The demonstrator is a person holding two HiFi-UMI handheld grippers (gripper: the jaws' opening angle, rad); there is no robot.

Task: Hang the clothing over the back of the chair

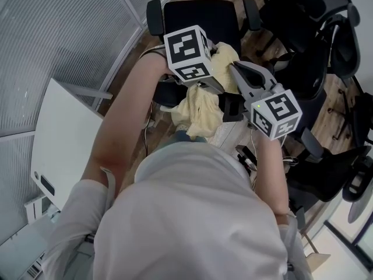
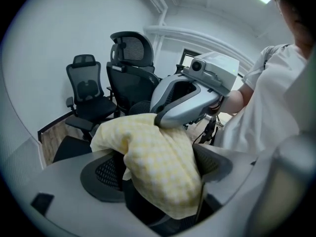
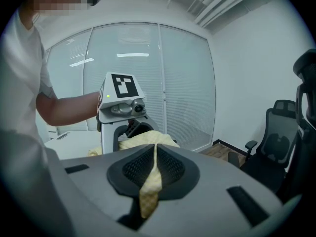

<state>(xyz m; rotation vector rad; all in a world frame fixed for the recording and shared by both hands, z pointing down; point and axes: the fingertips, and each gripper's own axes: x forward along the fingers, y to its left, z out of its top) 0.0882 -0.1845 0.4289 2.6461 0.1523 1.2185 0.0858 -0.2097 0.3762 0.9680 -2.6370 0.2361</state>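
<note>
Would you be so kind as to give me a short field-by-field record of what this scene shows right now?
left gripper: shut on a thick bunch of the yellow checked garment
right gripper: shut on a thin fold of the same garment
garment position: bunched, held up between the two grippers
black office chair: just ahead of the person, seat bare
surroundings: other black chairs to the right, white table to the left
task status: garment not yet hung over the chair back
</note>
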